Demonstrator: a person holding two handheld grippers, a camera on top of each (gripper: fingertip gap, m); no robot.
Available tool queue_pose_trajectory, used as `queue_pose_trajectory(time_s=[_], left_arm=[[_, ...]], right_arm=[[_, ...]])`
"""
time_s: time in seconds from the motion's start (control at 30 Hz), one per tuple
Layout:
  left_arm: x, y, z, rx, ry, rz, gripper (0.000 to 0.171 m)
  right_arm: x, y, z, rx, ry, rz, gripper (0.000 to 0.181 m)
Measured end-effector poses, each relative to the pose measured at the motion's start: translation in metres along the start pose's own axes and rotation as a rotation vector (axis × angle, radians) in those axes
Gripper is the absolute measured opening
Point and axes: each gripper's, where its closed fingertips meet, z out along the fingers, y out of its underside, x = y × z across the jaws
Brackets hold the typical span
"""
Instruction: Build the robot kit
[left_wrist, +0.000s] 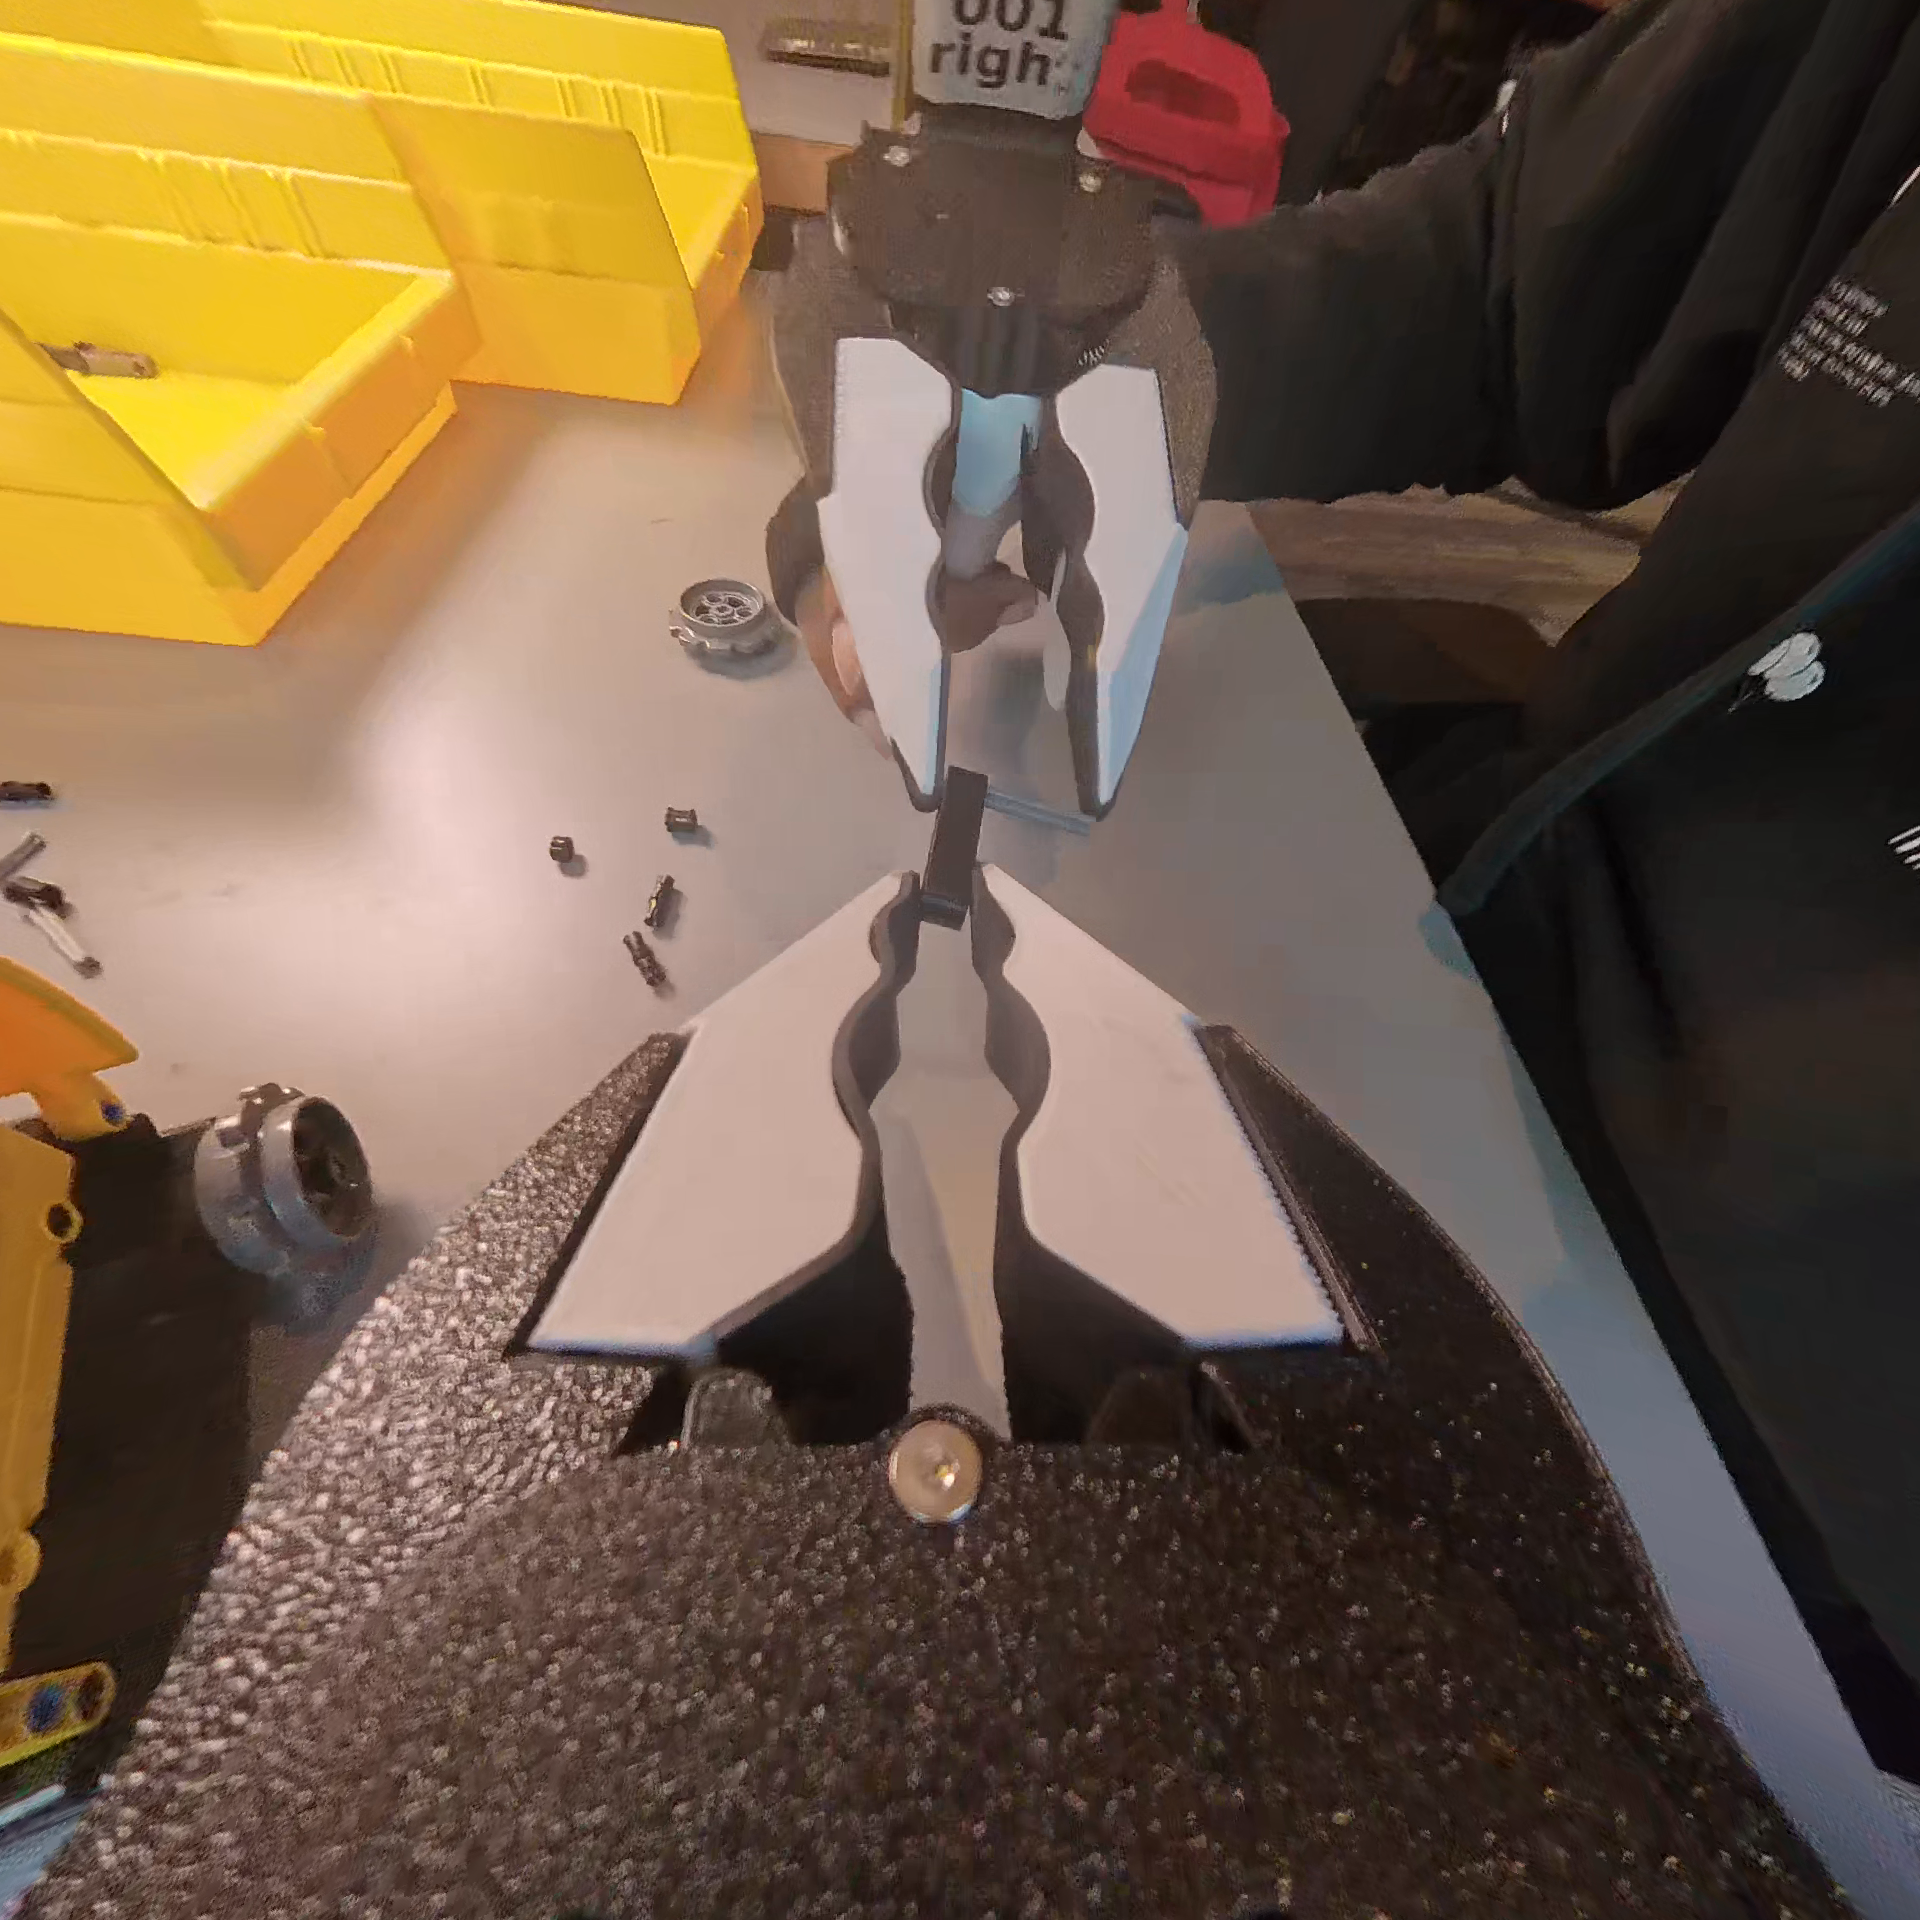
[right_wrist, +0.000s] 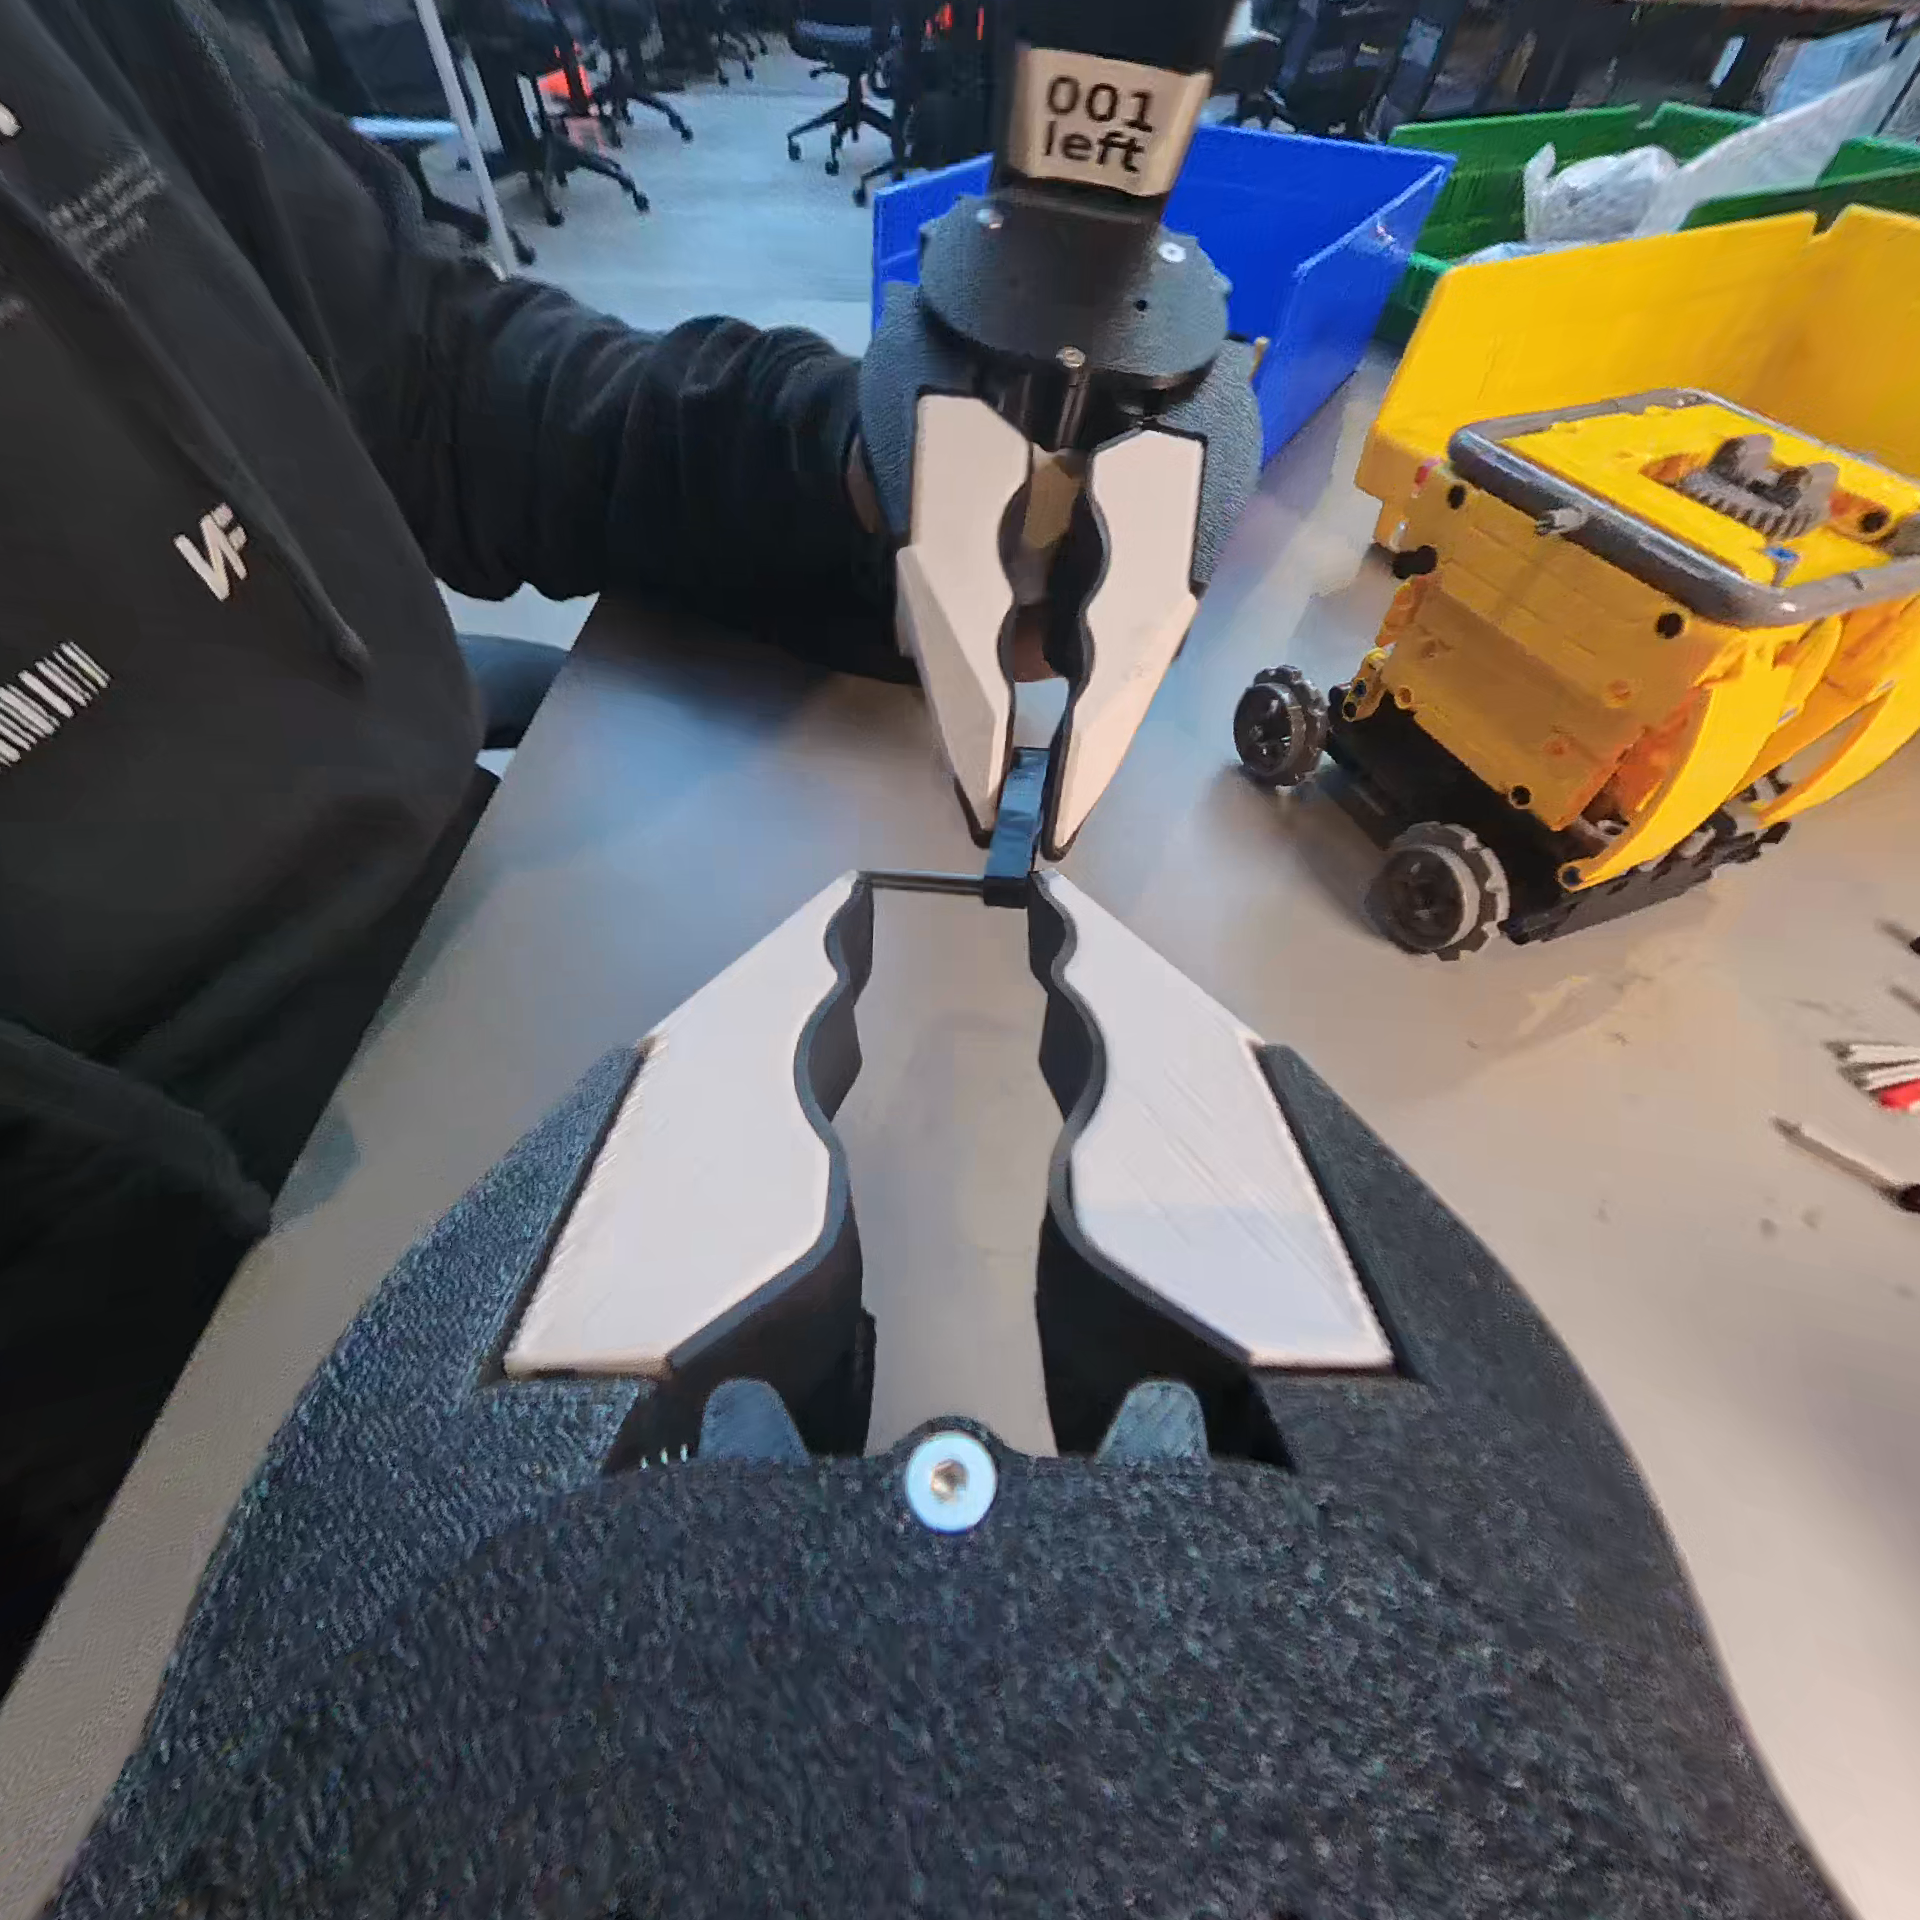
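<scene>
The left claw (left_wrist: 943, 883) is closed on the near end of a small black plastic beam (left_wrist: 956, 847), which stands up from its tips toward the right claw (left_wrist: 1003, 805) facing it from the far side. In the right wrist view the right claw (right_wrist: 945, 881) is spread apart, with a thin black axle rod (right_wrist: 925, 883) spanning the gap between its two tips; the rod's right end meets the small black plastic beam (right_wrist: 1016, 826), whose far end is pinched by the left claw (right_wrist: 1018, 831). Both claws hover just above the grey tabletop (left_wrist: 416, 790), close to its edge, where a person in a black hooded top (right_wrist: 208, 623) sits.

In the left wrist view, yellow plastic bins (left_wrist: 343, 312) stand at the far left, a grey toothed wheel hub (left_wrist: 727, 623) lies near them, and several small black connector pins (left_wrist: 644, 894) are scattered to the left of the left claw. A second grey wheel hub (left_wrist: 291, 1184) lies near left, beside part of a yellow brick-built vehicle (left_wrist: 42, 1247).

In the right wrist view that yellow brick-built vehicle (right_wrist: 1621, 665) with black wheels stands to the right, with a yellow bin (right_wrist: 1662, 312), a blue bin (right_wrist: 1320, 270) and green bins (right_wrist: 1558, 156) beyond it.
</scene>
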Motion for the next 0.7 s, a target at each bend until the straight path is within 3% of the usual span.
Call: queue_pose_trajectory(time_s=[0.17,0.33,0.43,0.7], left_arm=[[-0.003,0.007,0.001,-0.009,0.063,-0.206,0.007],[-0.009,0.007,-0.001,0.012,0.097,-0.374,0.006],[-0.009,0.007,-0.001,0.021,0.112,-0.432,0.006],[-0.011,0.014,0.002,-0.002,0.121,-0.536,0.006]], right_arm=[[0.005,0.011,0.004,-0.088,0.085,-0.149,0.030],[0.018,0.015,0.007,-0.184,0.283,-0.360,0.027],[0.028,0.011,0.006,-0.212,0.411,-0.471,0.010],[0.028,0.014,0.009,-0.275,0.493,-0.715,0.008]])
